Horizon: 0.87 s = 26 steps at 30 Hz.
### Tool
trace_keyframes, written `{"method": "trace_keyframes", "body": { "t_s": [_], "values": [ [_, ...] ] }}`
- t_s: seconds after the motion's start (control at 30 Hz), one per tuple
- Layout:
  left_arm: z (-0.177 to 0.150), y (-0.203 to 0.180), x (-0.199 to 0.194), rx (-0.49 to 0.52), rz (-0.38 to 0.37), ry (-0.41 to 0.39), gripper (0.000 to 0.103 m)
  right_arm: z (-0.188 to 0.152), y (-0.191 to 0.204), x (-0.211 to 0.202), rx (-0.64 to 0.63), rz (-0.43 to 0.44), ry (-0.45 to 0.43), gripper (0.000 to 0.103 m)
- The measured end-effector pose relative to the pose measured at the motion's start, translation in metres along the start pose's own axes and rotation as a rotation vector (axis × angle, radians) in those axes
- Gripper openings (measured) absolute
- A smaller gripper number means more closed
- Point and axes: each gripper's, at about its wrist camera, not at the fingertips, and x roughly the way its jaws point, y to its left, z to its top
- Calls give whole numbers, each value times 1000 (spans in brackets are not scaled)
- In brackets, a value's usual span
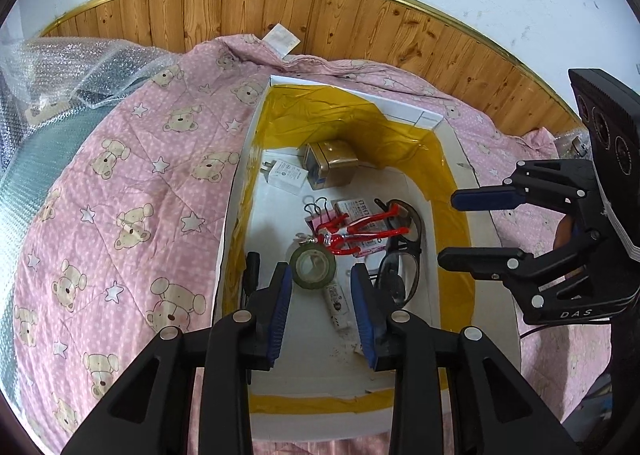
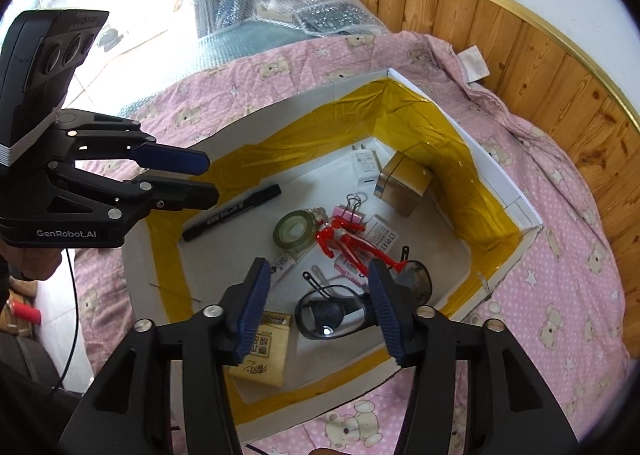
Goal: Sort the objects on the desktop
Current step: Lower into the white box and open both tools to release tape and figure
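Left gripper (image 1: pixel 322 311): jaws wide, empty, above box (image 1: pixel 460 159); tape roll (image 1: pixel 313 267) at 12 o'clock between fingertips. Right gripper (image 2: pixel 316 307): jaws wide, empty; glasses (image 2: pixel 336 313) below, red figure (image 2: pixel 346 241) at 12 o'clock.

left wrist: above near end of white box (image 1: pixel 236 191), facing down toward wood wall, close | right wrist: above box's right side, angled down-left, close | shared: box interior, red figure (image 1: pixel 352 233), each other's gripper

red figure (image 2: pixel 349 241) lying flat, box centre | tape roll (image 2: pixel 293 233) just beside | glasses (image 2: pixel 340 311) near corner
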Motion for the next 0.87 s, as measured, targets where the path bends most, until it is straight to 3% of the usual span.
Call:
{"method": "trace_keyframes", "body": {
  "t_s": [0.87],
  "values": [
    [-35,-20,-36,72,-15,-31,32,-24,44,-16,-65,-35,53,55]
  ]
}}
